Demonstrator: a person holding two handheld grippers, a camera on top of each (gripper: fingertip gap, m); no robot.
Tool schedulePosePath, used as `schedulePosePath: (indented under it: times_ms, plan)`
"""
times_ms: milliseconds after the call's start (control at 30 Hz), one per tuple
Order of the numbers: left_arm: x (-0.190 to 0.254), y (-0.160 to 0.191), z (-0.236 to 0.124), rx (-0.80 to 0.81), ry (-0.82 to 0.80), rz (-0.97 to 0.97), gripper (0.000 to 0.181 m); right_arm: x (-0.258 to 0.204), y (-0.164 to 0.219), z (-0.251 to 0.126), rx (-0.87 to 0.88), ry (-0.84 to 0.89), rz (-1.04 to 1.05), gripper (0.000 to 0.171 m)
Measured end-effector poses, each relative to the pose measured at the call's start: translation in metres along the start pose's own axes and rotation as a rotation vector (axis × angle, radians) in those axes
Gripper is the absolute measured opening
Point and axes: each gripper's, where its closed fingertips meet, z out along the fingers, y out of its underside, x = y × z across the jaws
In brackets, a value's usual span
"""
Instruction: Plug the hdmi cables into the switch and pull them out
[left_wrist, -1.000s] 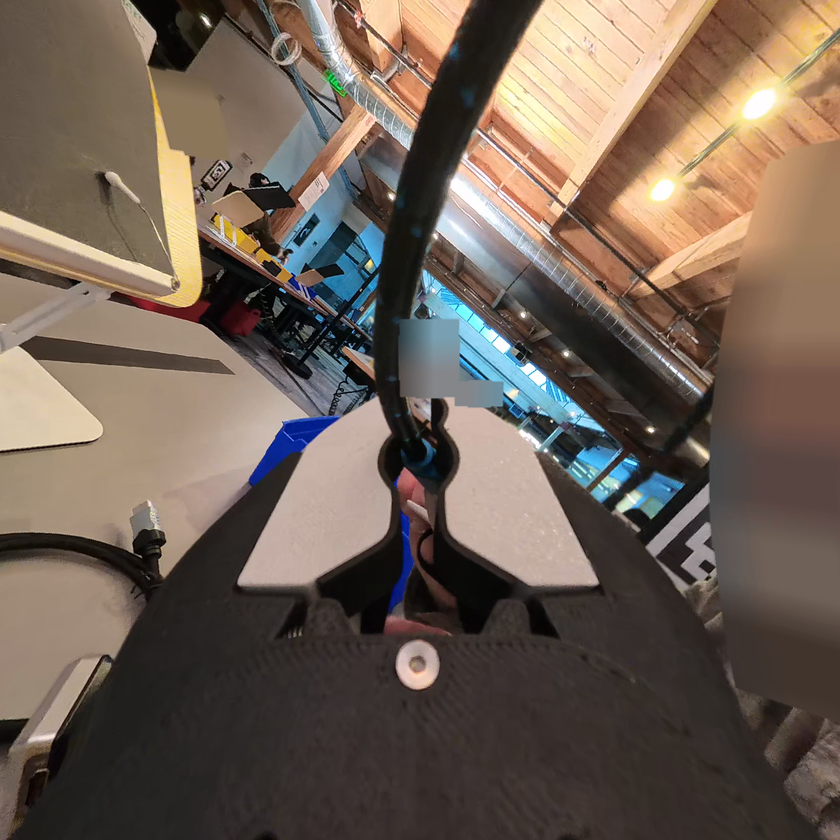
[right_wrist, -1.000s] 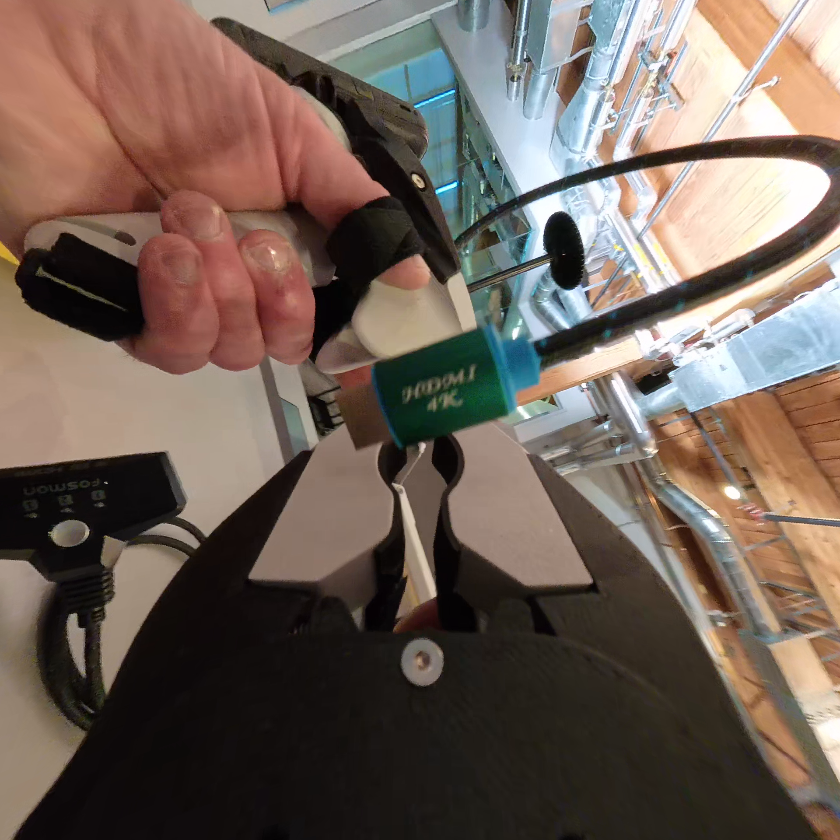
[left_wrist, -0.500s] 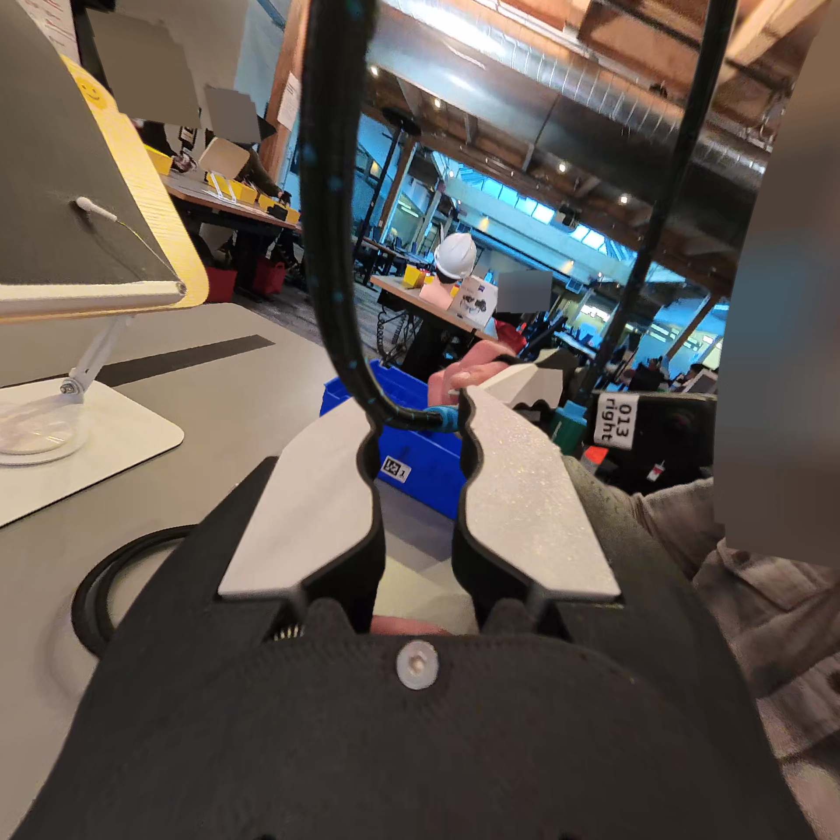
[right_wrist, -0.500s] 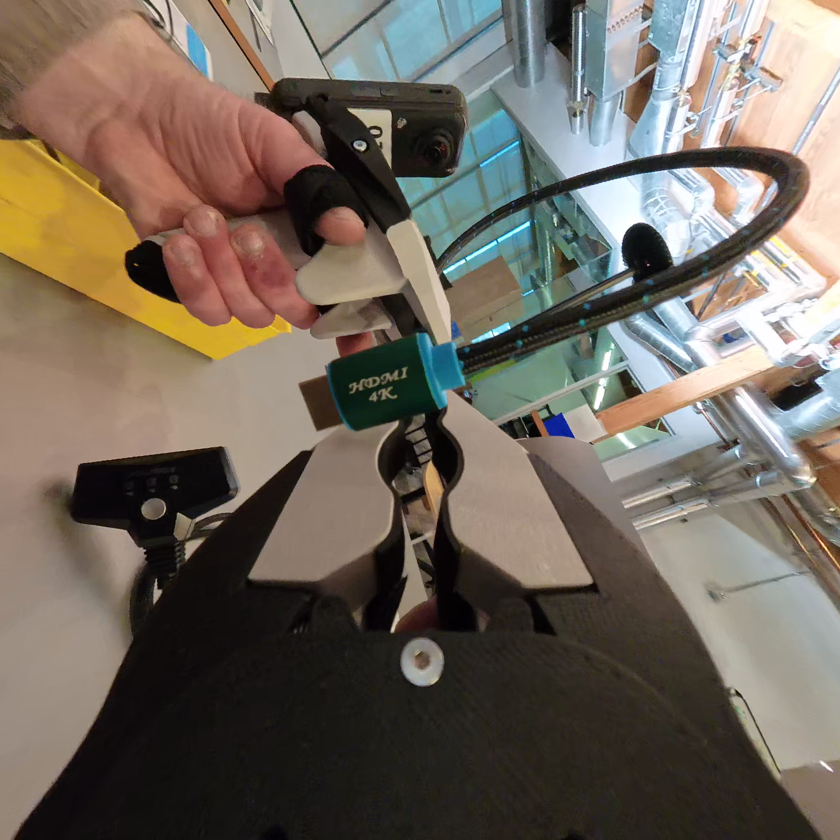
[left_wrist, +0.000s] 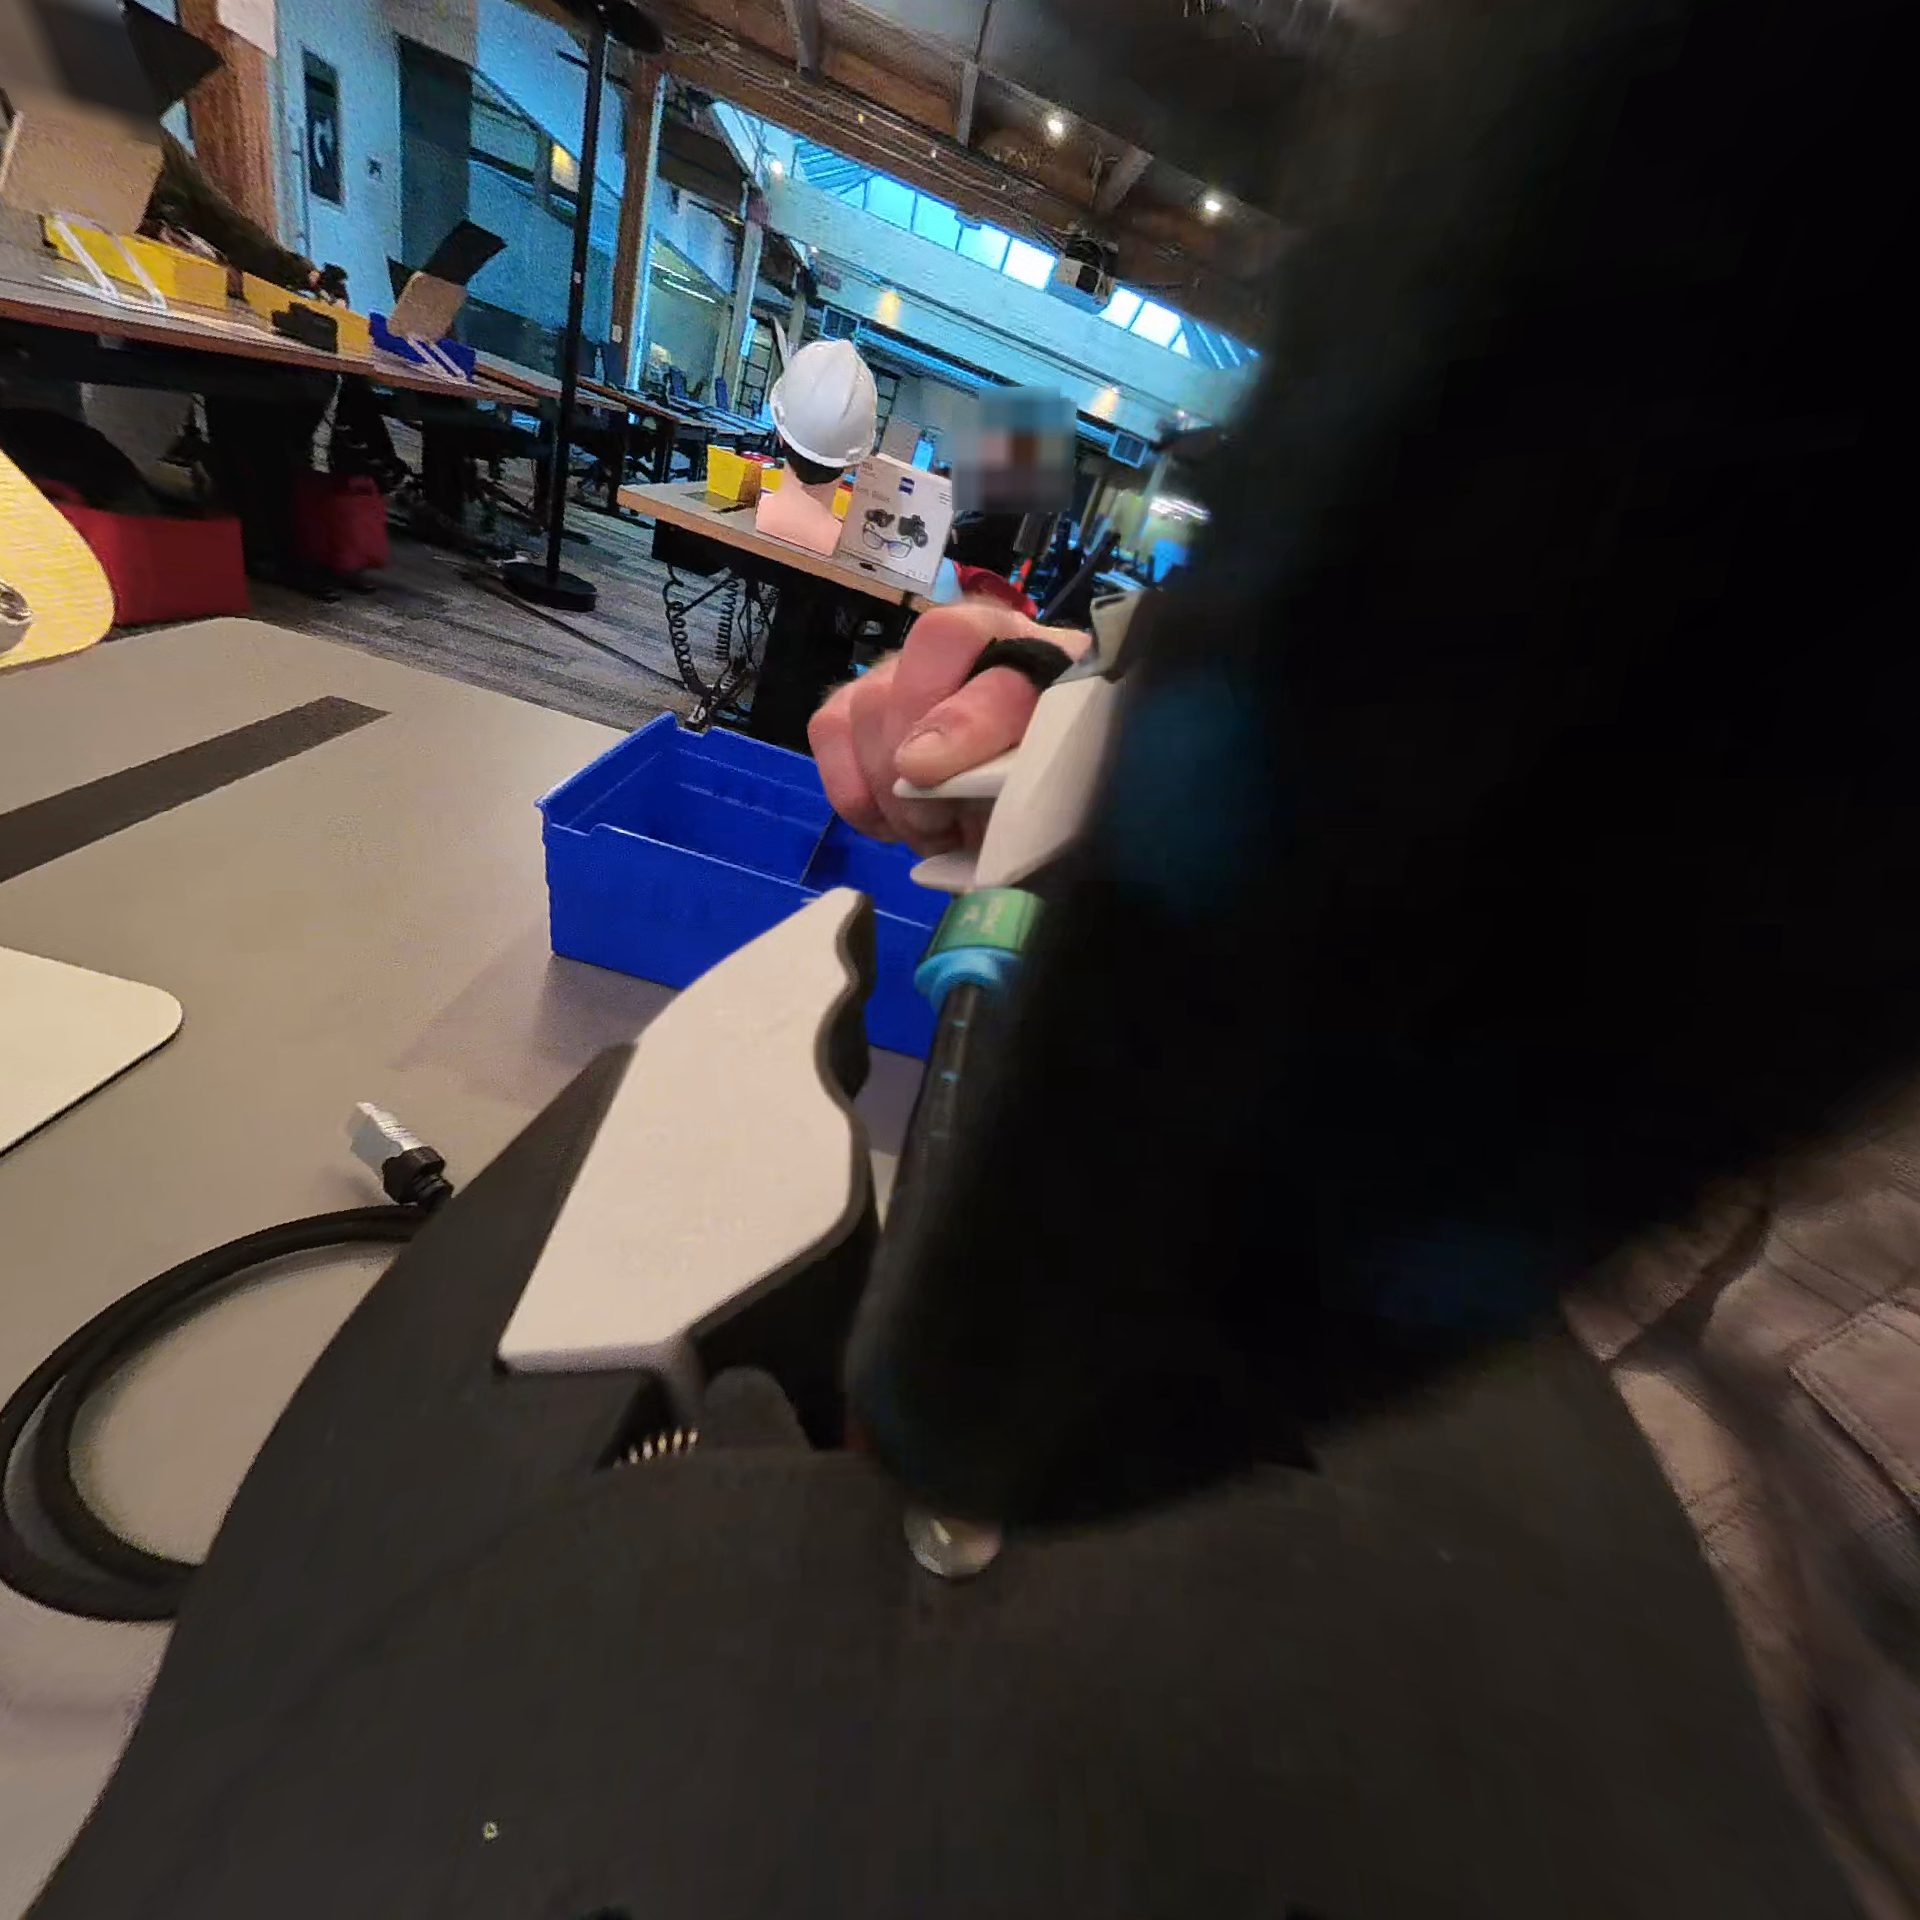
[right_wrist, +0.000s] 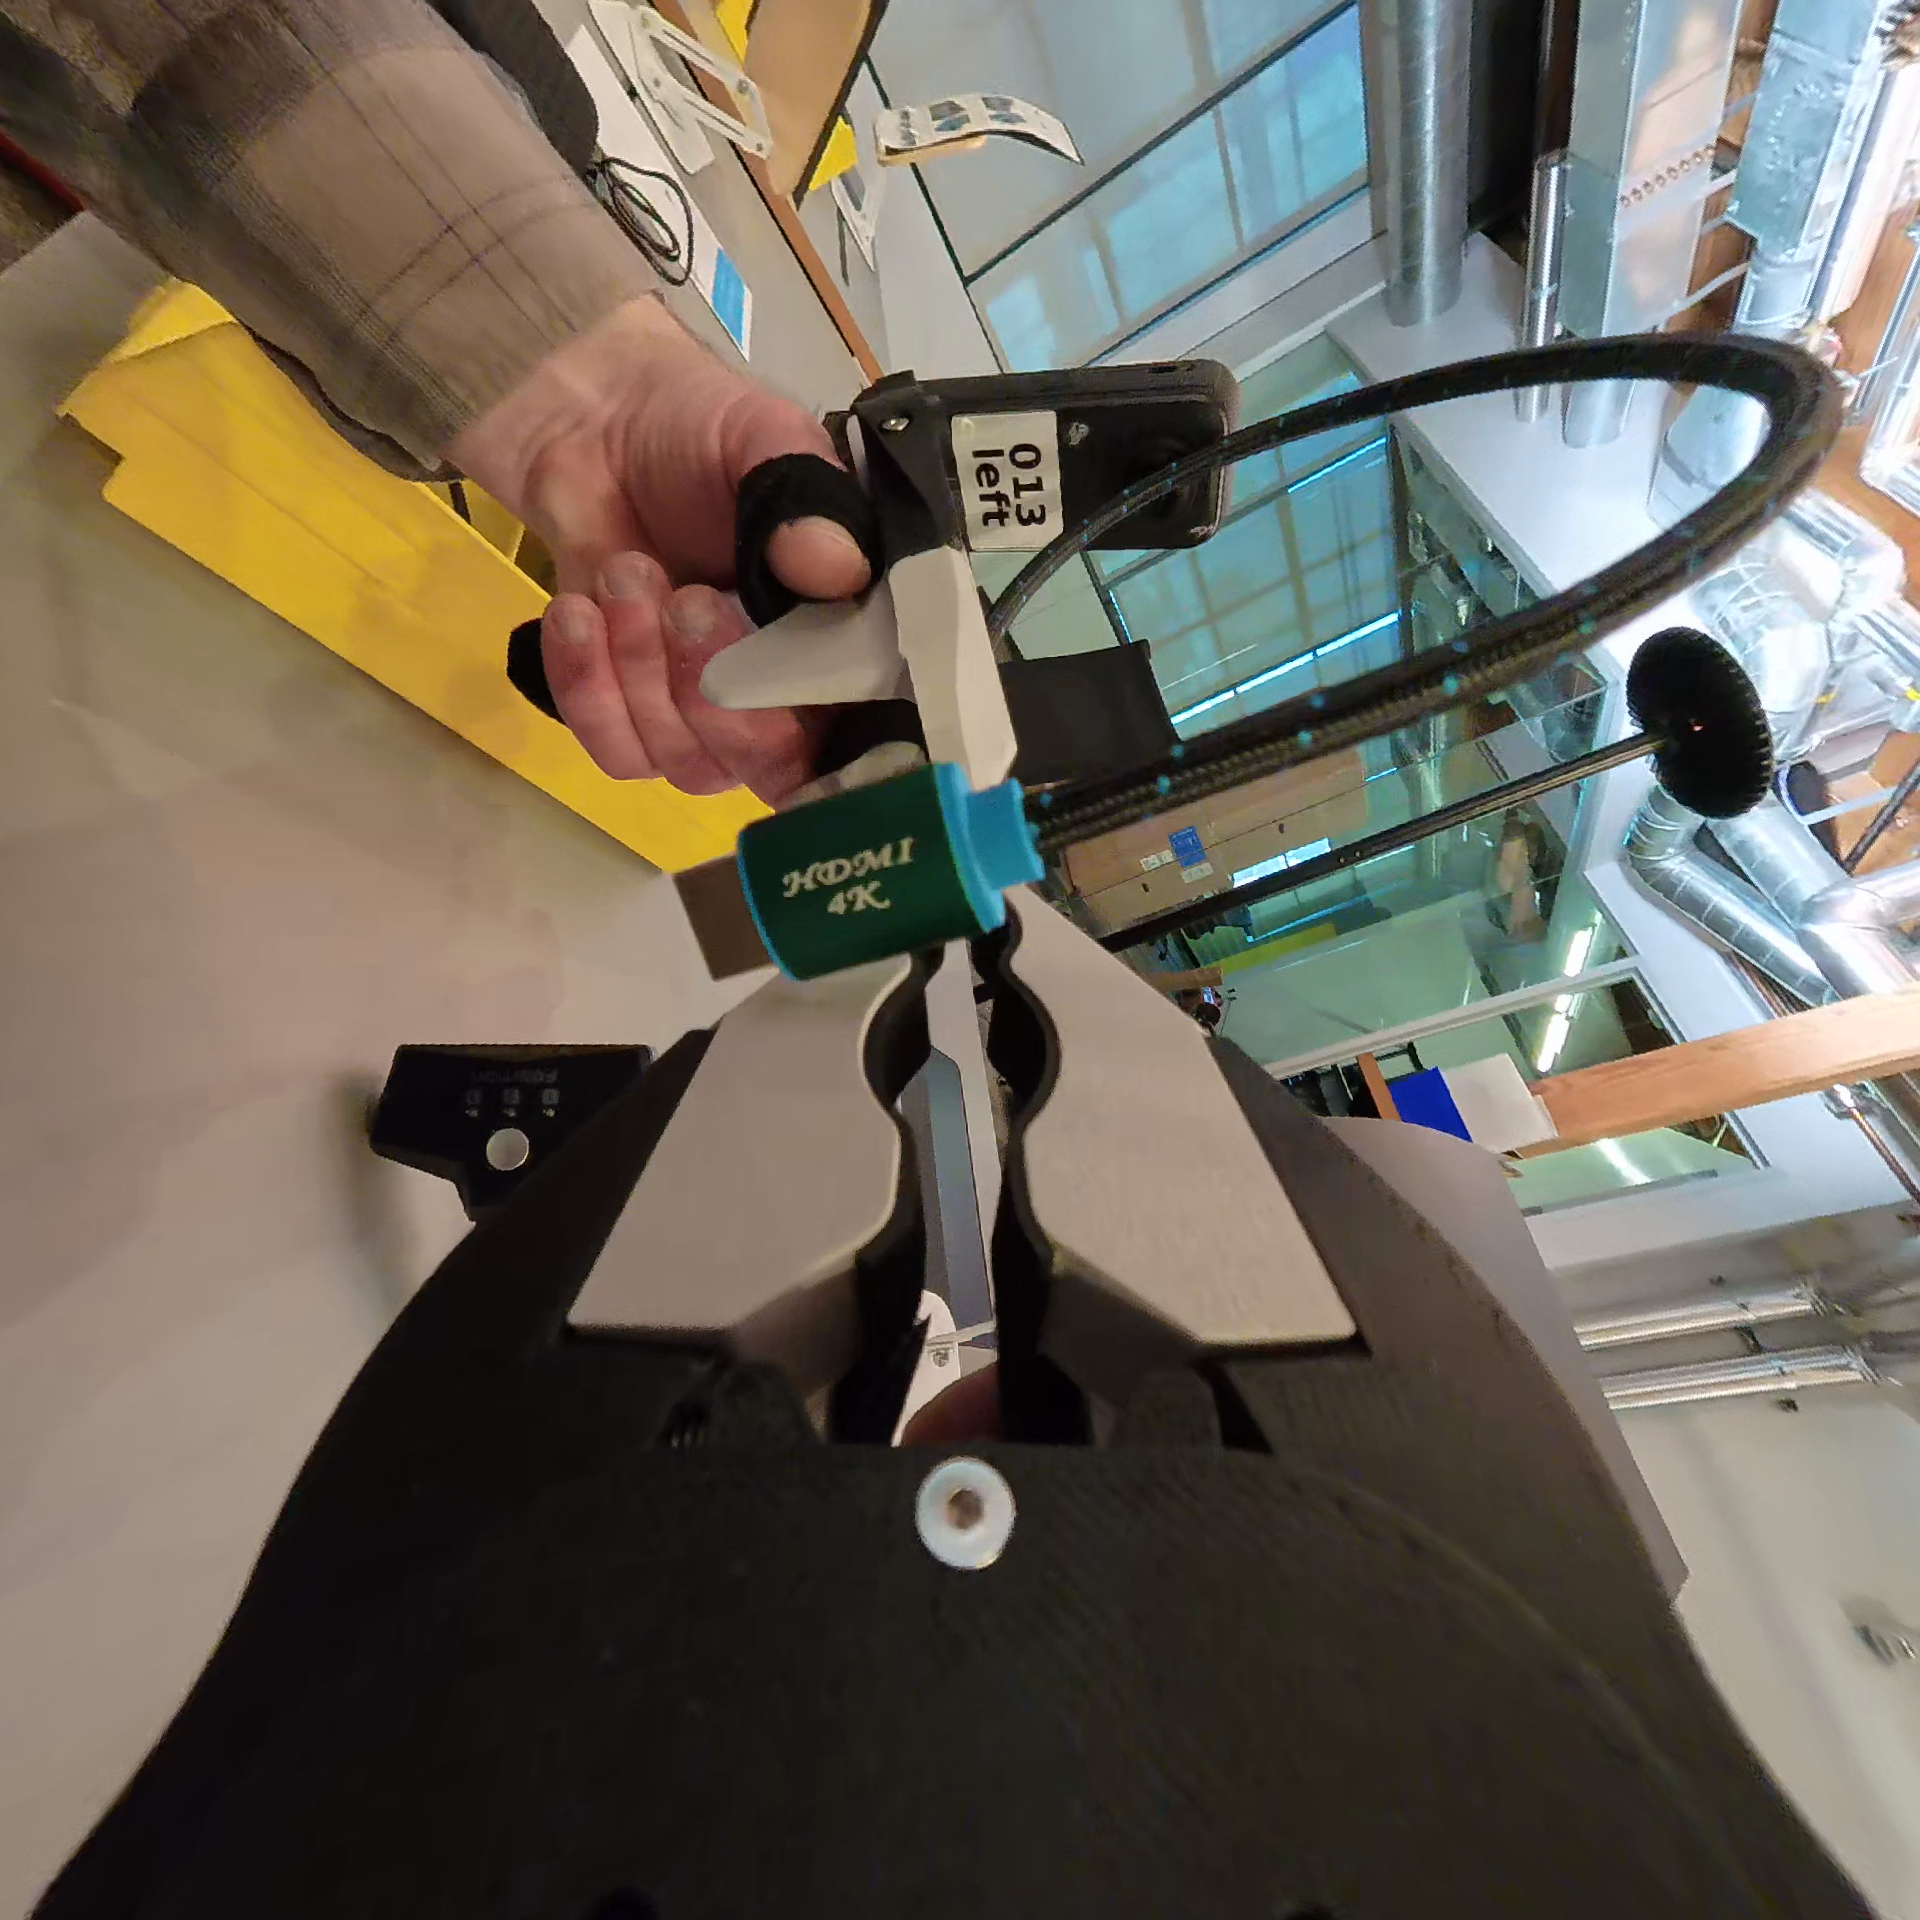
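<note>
The grey table (right_wrist: 187, 935) carries everything. A yellow bin (right_wrist: 312, 582) sits on its far left and a blue bin (left_wrist: 665, 883) on the far side, both well clear of the work. The right gripper (right_wrist: 951, 961) has its jaws drawn almost together, leaving only a slit. Its tips appear to pinch the rear of the green plug (right_wrist: 862, 883), which is held up off the table. The left gripper (left_wrist: 914, 1039) hangs just beside it. One finger shows and the other is hidden behind the blurred braided cable (right_wrist: 1558, 416), so I cannot tell how its jaws stand. The cable loops away to the right. The black switch (right_wrist: 499, 1122) lies flat on the table, left of and nearer than the plug. The plug's long axis runs left to right, with the metal tongue pointing left, roughly toward the switch. The switch's ports are not visible. The right gripper is the nearer, and nothing stands between. A second cable (left_wrist: 208, 1278) with a silver plug (left_wrist: 376, 1130) lies loose on the table.
</note>
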Motion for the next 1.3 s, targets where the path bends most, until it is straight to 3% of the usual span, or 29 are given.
schedulePosePath:
  times_ms: [200, 633, 1300]
  plan:
    - [0.0057, 0.0035, 0.0011, -0.019, 0.028, 0.025, 0.015, -0.0035, -0.0011, -0.0019, 0.017, -0.041, -0.002, 0.002]
    - [0.0008, 0.0038, 0.0020, -0.016, -0.004, 0.022, 0.025, -0.0027, 0.0009, -0.0042, -0.018, -0.017, -0.073, 0.002]
    - [-0.0002, 0.0085, 0.0050, -0.060, -0.011, -0.034, 0.023, -0.0038, 0.0052, -0.0057, -0.049, -0.007, -0.142, 0.001]
